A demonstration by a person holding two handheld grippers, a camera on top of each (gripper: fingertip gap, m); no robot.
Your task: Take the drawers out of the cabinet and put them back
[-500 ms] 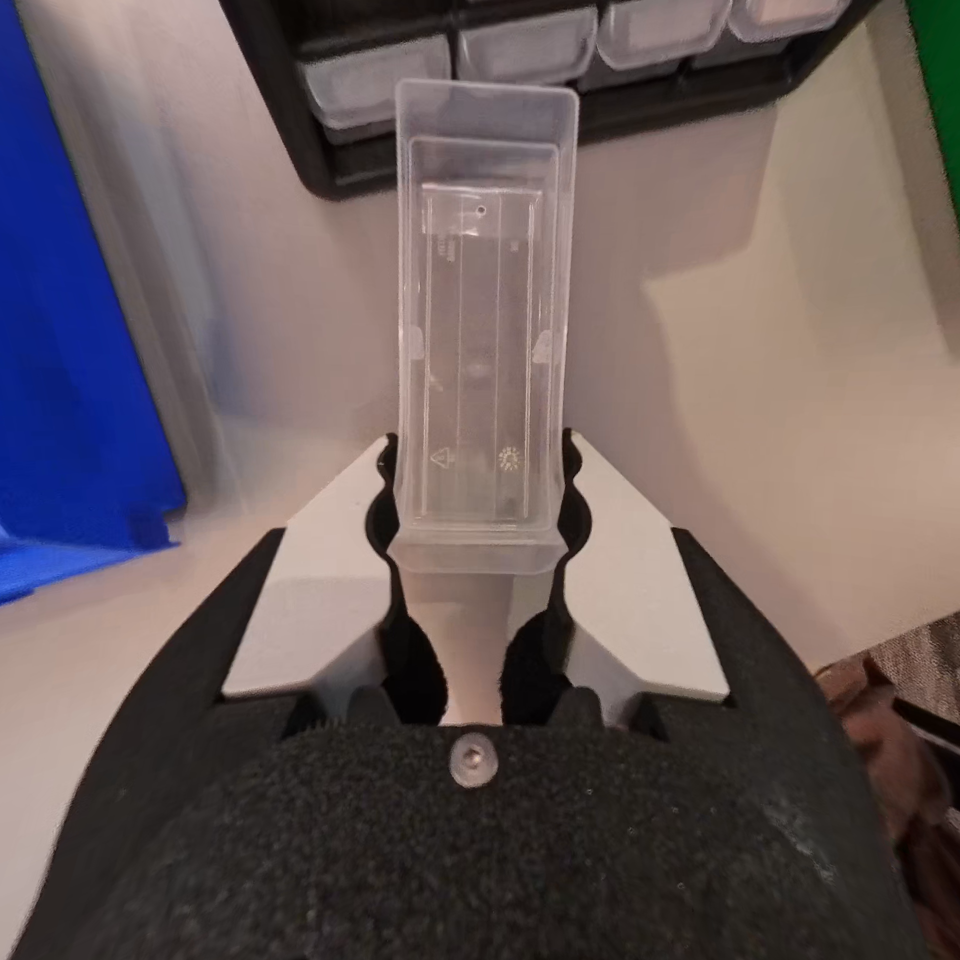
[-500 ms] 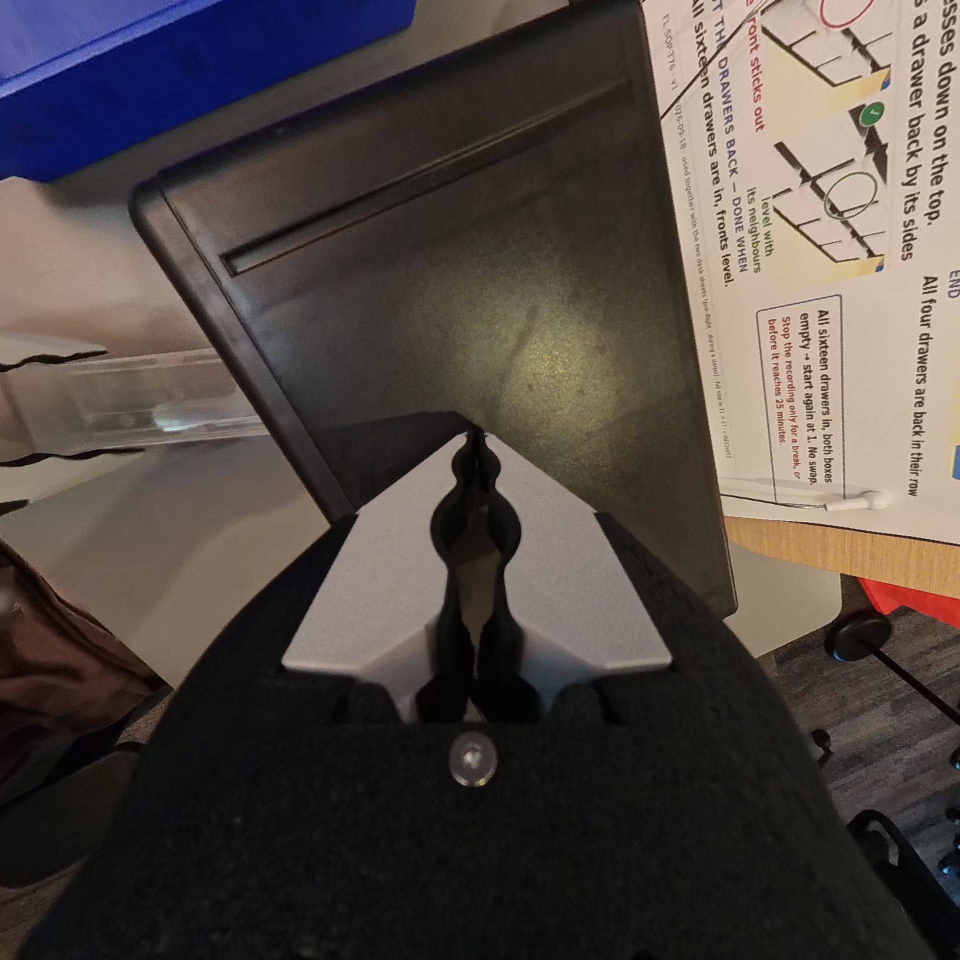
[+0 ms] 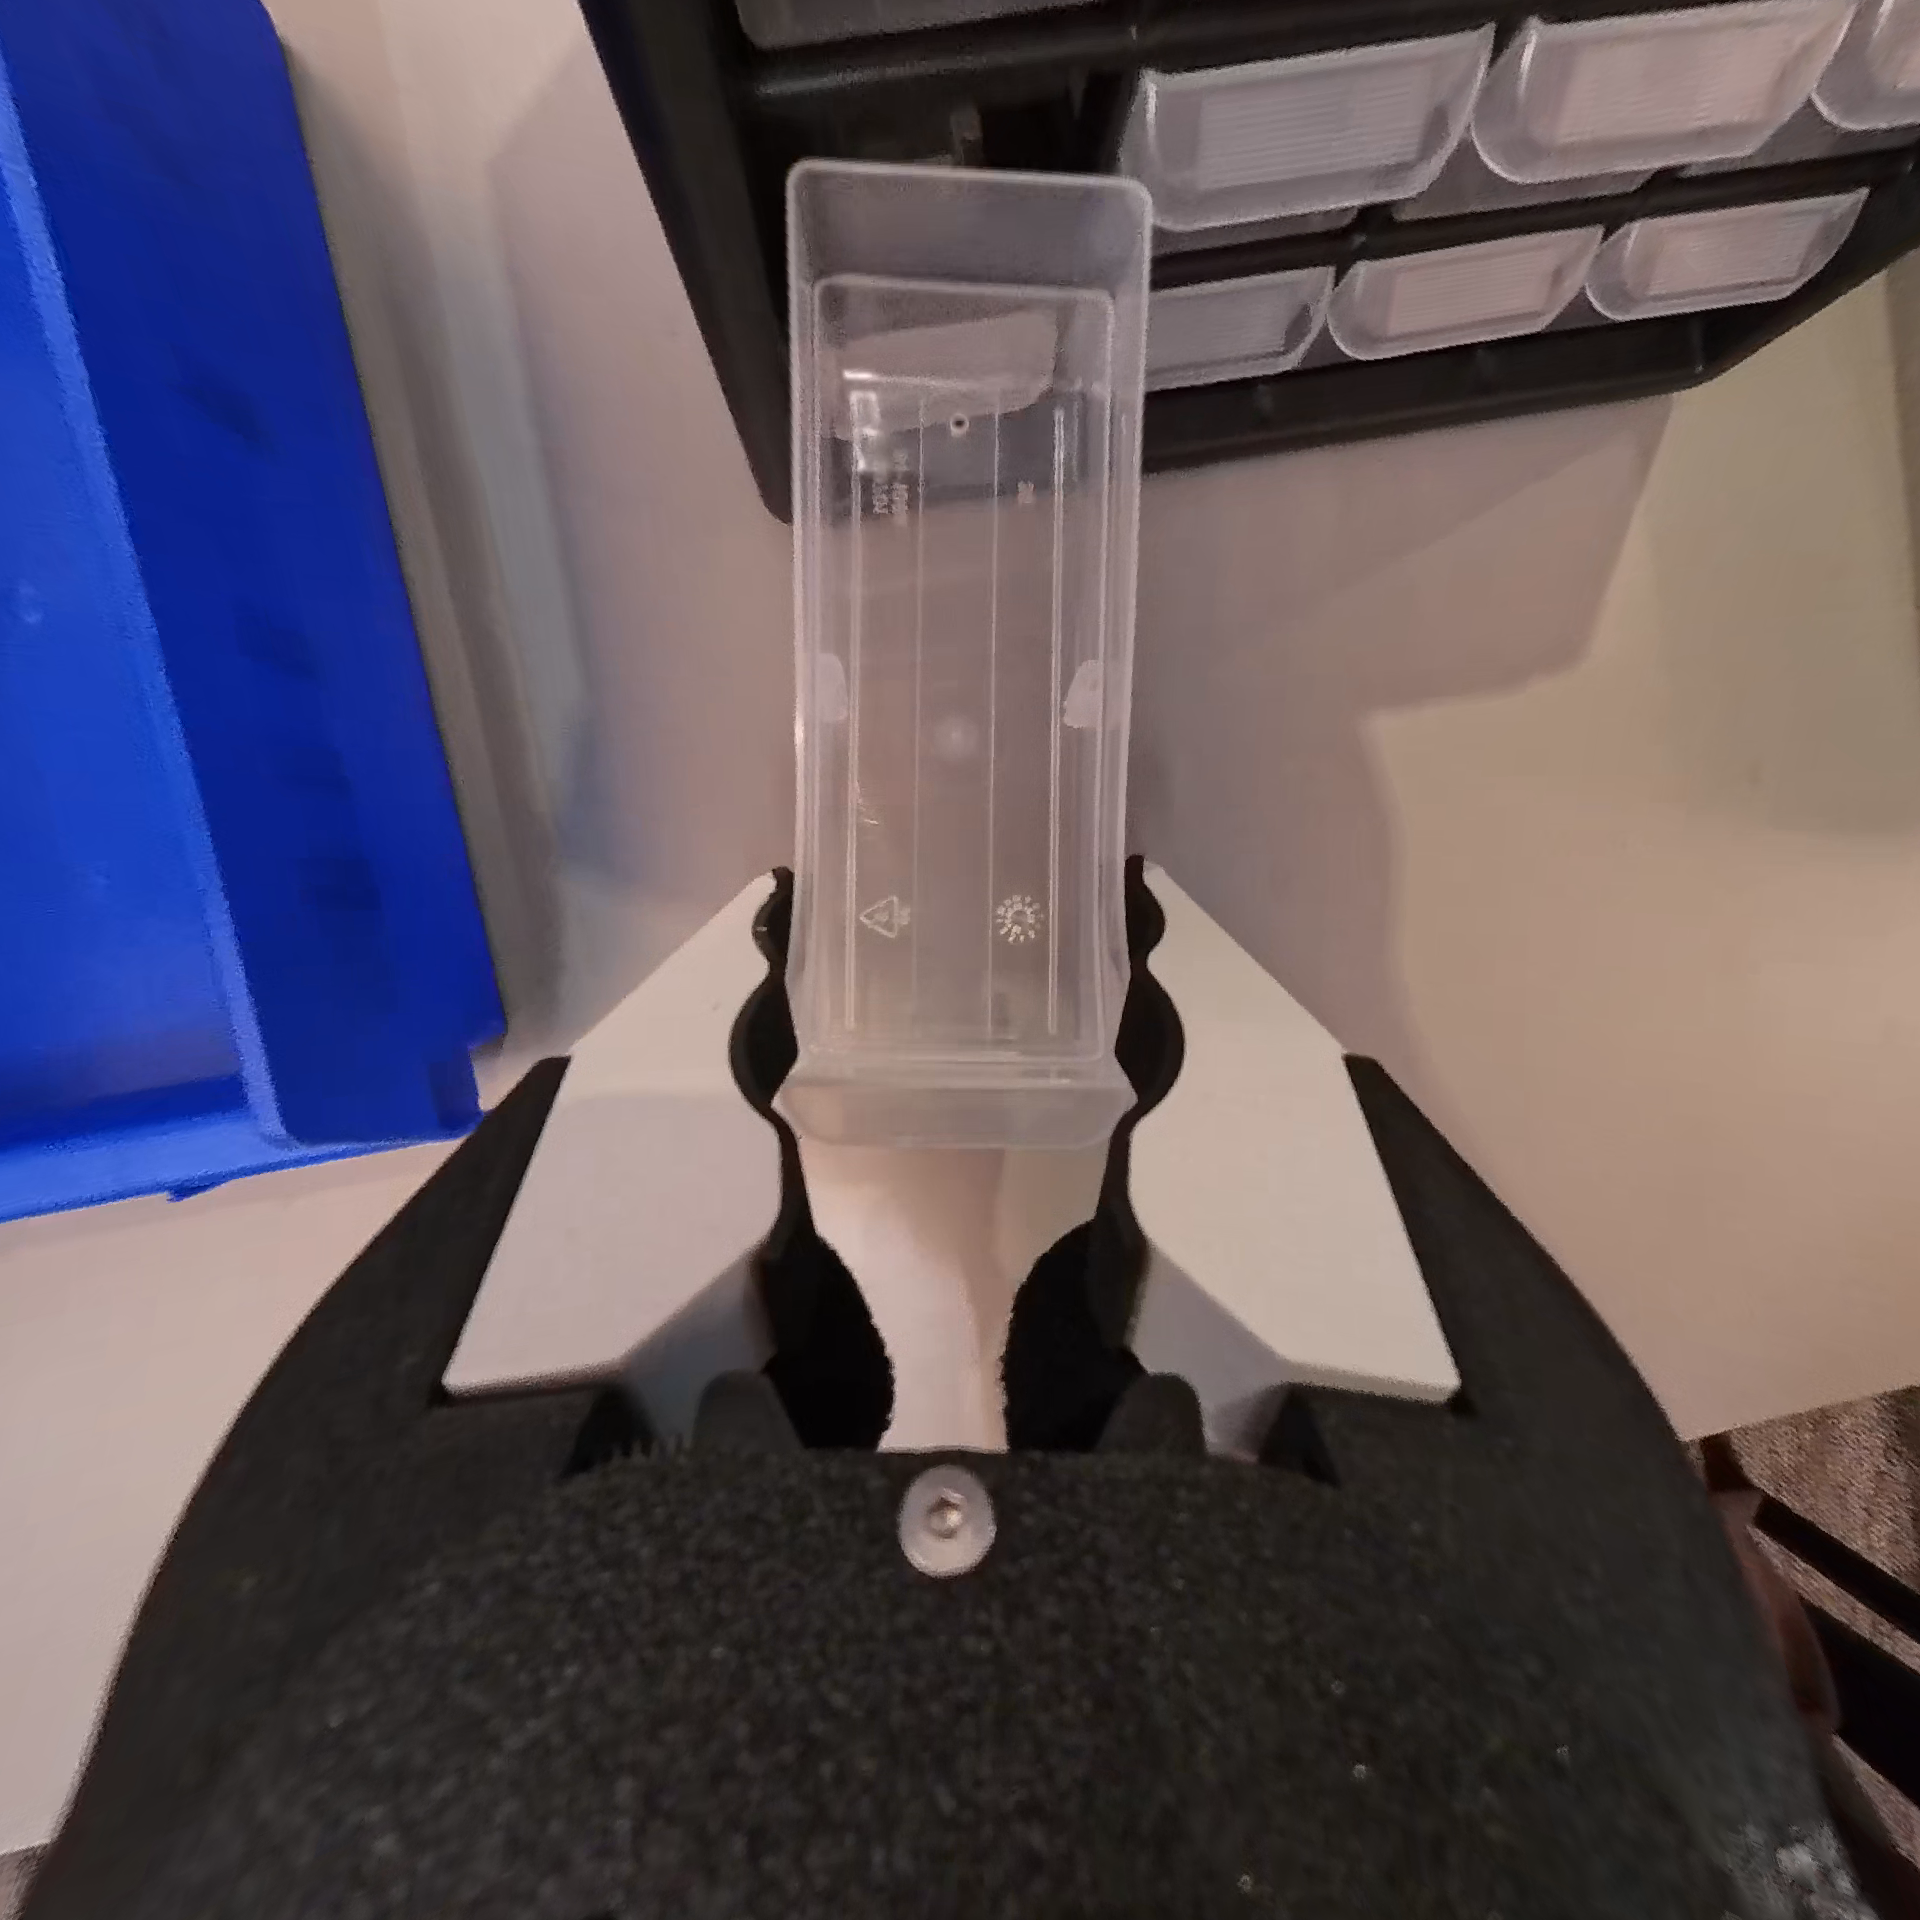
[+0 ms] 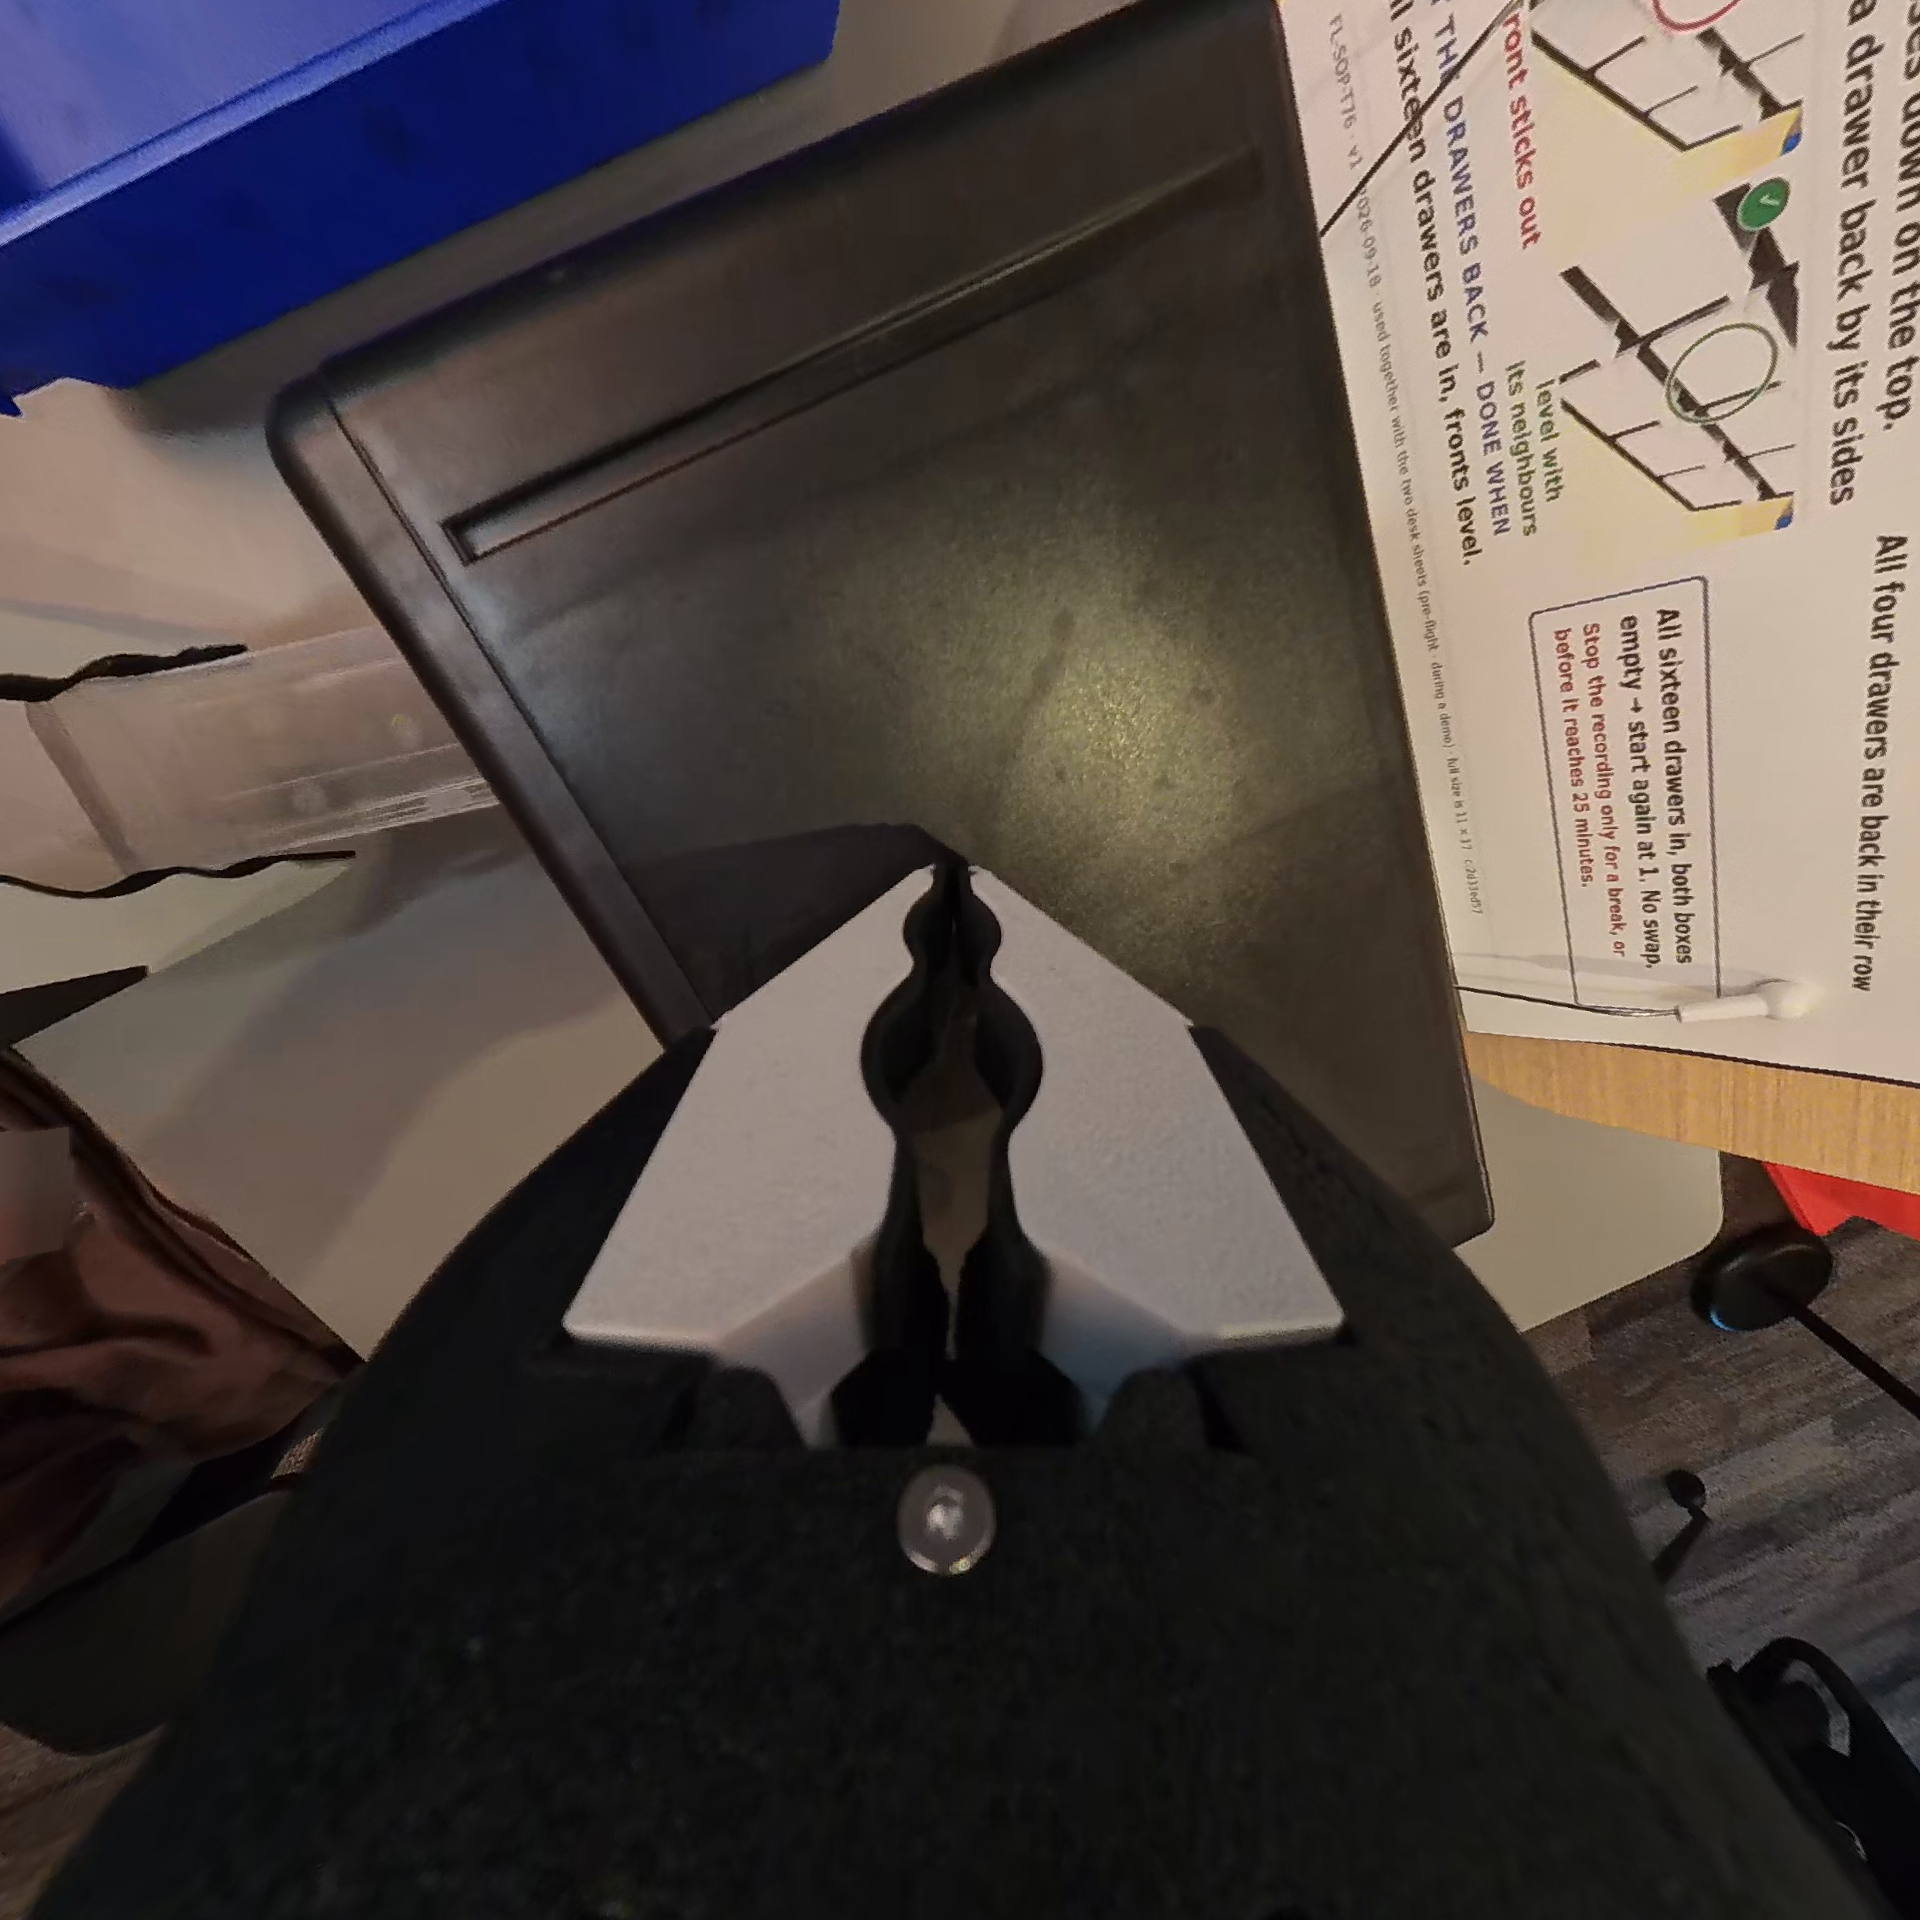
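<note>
Drawer (image 3: 961,665) — clear, empty, long — between left gripper (image 3: 958,894) fingers (image 3: 1148,997).

Pale tabletop (image 3: 1558,935), grey carpet floor (image 4: 1704,1455)

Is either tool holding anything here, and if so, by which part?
The left tool grips a clear plastic drawer by the two side walls at its near end. The right tool is shut and holds nothing, its tips against the black cabinet.

Closed right gripper (image 4: 951,883) over black cabinet (image 4: 935,582)
</note>
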